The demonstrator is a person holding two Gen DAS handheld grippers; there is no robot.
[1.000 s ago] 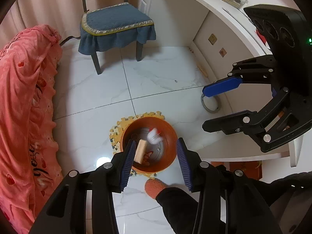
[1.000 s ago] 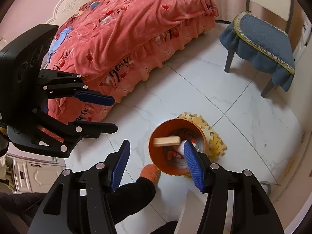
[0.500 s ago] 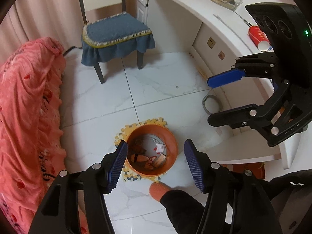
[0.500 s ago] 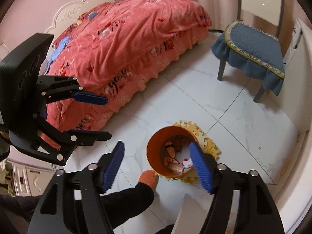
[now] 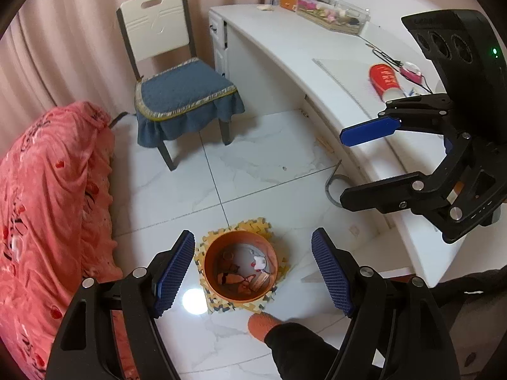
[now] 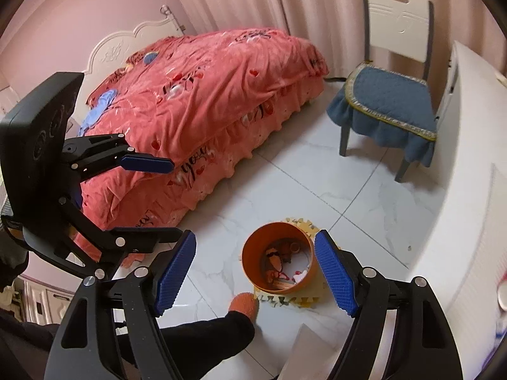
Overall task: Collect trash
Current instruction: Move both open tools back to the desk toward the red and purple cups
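An orange round bin (image 5: 211, 277) stands on a yellow foam puzzle mat (image 5: 253, 226) on the white tiled floor; it also shows in the right wrist view (image 6: 253, 247). Several pieces of trash lie inside it, among them a white crumpled scrap (image 5: 260, 262) and a tan block (image 5: 261, 281). My left gripper (image 5: 253, 272) is open and empty, high above the bin. My right gripper (image 6: 255, 272) is open and empty too, also high above it. Each gripper shows in the other's view, the right one (image 5: 361, 164) and the left one (image 6: 158, 199).
A red quilted bed (image 6: 196, 101) is on the left. A chair with a blue cushion (image 5: 183, 101) stands at the back. A curved white desk (image 5: 317, 63) on the right carries a red tube (image 5: 386, 80) and a clear box (image 5: 332, 15). My orange-socked foot (image 5: 261, 324) is beside the mat.
A tan block and a white scrap fell into the bin. Both grippers opened wider and rose well above the bin, so more of the room shows.
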